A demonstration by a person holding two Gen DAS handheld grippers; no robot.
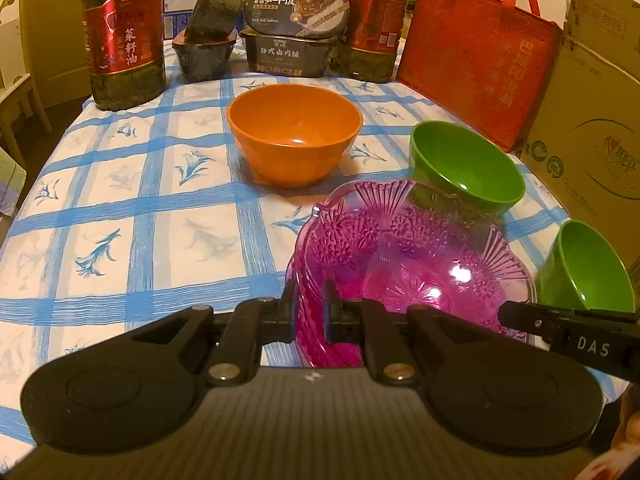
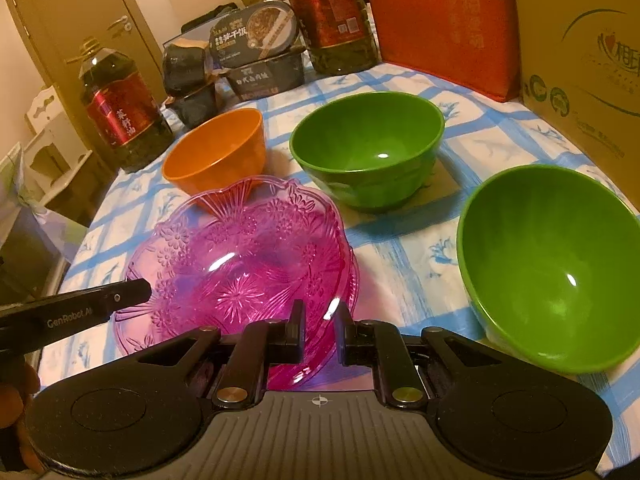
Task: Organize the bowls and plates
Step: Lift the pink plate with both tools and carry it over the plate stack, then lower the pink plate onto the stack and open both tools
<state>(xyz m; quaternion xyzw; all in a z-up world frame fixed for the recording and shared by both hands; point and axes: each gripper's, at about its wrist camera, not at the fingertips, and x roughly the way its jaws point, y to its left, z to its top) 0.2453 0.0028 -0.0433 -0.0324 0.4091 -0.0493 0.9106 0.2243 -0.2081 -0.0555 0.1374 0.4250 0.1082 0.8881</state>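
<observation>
Both grippers, left (image 1: 310, 316) and right (image 2: 319, 330), clamped on near rim of pink plastic dish (image 1: 404, 256); judged light, stiff, slick, crackable; best gripped at rim

I see a table under a blue-checked tablecloth (image 1: 132, 208). Resting on it: orange bowl (image 1: 295, 136), two green bowls (image 2: 366, 148) (image 2: 554, 268), two oil bottles (image 1: 122, 36) (image 1: 374, 20), stacked instant-meal boxes (image 1: 290, 54), red tote bag (image 1: 478, 60).
</observation>
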